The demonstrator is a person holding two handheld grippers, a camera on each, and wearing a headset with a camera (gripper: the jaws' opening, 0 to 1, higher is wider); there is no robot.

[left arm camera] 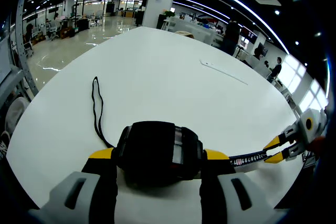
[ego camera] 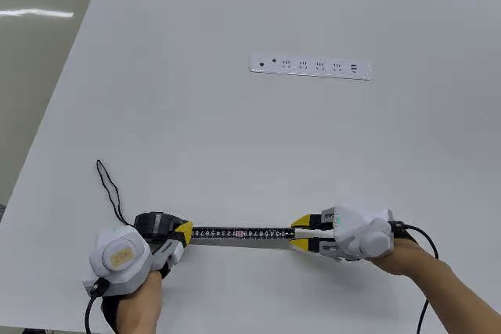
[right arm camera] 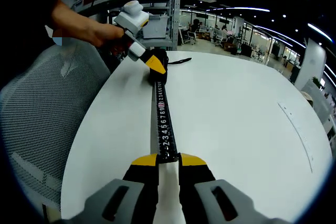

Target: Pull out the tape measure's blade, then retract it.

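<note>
The left gripper [left arm camera: 157,156] is clamped around the tape measure's case [ego camera: 156,224]. The right gripper [right arm camera: 168,161] pinches the blade [right arm camera: 163,121] at its tip, with the blade stretched straight ahead of it over the desk [ego camera: 235,131]. If that pinch loosens (it looks narrow), the blade could whip back toward the case.

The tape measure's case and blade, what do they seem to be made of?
The case looks like black moulded plastic, perhaps partly rubber-coated: a matt black shell with a glossier grey panel in the middle. The blade looks like thin painted metal, though the look leaves it open: a dark flat strip with white printed numerals, running straight.
</note>
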